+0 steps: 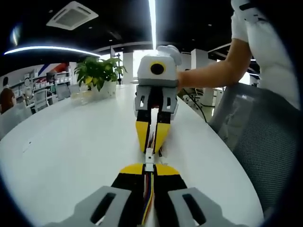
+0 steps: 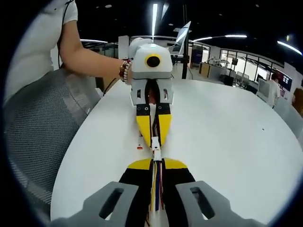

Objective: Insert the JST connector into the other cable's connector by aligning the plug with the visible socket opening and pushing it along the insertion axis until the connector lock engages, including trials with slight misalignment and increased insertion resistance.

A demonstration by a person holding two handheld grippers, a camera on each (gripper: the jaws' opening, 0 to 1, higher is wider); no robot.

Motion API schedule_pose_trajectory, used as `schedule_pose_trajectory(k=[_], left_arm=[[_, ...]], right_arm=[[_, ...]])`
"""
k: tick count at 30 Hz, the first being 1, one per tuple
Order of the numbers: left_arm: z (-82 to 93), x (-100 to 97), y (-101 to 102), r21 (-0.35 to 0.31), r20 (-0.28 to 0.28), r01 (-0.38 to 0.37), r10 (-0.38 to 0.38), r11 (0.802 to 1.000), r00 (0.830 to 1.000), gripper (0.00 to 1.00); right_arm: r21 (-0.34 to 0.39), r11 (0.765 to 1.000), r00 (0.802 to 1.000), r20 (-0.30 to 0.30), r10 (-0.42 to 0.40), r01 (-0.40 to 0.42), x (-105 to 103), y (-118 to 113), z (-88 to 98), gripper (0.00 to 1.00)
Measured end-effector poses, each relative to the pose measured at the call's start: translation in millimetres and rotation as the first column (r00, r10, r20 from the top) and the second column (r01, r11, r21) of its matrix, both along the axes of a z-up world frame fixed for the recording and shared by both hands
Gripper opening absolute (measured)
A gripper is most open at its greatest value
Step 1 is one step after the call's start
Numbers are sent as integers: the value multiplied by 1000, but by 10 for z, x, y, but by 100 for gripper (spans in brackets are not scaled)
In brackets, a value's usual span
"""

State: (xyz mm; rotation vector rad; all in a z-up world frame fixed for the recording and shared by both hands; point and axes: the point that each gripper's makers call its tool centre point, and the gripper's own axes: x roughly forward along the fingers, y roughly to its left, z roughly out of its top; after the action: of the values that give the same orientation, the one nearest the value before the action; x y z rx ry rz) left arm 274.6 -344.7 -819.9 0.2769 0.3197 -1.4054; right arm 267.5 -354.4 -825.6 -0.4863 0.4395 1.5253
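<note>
My left gripper [image 1: 149, 166] rises from the bottom of the left gripper view, its yellow-tipped jaws shut on a cable of coloured wires [image 1: 147, 198]. Facing it tip to tip is my right gripper [image 1: 151, 147], shut on the other cable. A small white JST connector [image 1: 149, 157] bridges the short gap between the two sets of tips. In the right gripper view the right gripper [image 2: 156, 161] holds its multicoloured wires [image 2: 157, 189], and the white connector [image 2: 156, 152] meets the left gripper [image 2: 154, 142]. The two connector halves touch in line; whether the lock is seated I cannot tell.
Everything hangs just above a white table [image 1: 71, 142]. A potted plant [image 1: 99, 73] stands at its far end. A grey mesh chair [image 1: 265, 142] is beside the table edge. A person's arm [image 1: 213, 73] holds the facing gripper. A small red and white piece [image 2: 139, 146] lies on the table.
</note>
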Motion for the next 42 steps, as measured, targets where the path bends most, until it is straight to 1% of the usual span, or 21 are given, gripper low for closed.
schedule_pose_trajectory(k=[3,9,16,23,32,36,39,42], left_arm=[[-20,10,1,10,9,-8,7,1000,1000,0],[-2,11,26,3,5,-11,11,1000,1000,0],[1,-20,3,3,1,6,-6,1000,1000,0],[-13,-20,0,23,14,10,-11,1000,1000,0],[-13,-19,-4,27,15,16,-16,1000,1000,0],[-33,-27,-12,33,14,20,-21,999,1000,0],[-54,-38,-10,39,10,24,-24,999,1000,0],[-51,-28,-12,45,23,23,-24,999,999,0]], right_arm=[[-15,1000,1000,-4,10,-10,-28,-7,-30,4],[-7,1000,1000,0,9,-9,-21,10,-10,4],[-11,1000,1000,5,8,-8,-12,5,-15,4],[-14,1000,1000,12,9,-9,-2,15,-3,4],[-39,999,999,22,23,-22,-11,6,-19,4],[-73,997,999,31,36,-34,-30,13,-51,4],[-81,996,999,28,38,-36,-38,11,-72,4],[-78,996,999,16,34,-33,-48,10,-63,4]])
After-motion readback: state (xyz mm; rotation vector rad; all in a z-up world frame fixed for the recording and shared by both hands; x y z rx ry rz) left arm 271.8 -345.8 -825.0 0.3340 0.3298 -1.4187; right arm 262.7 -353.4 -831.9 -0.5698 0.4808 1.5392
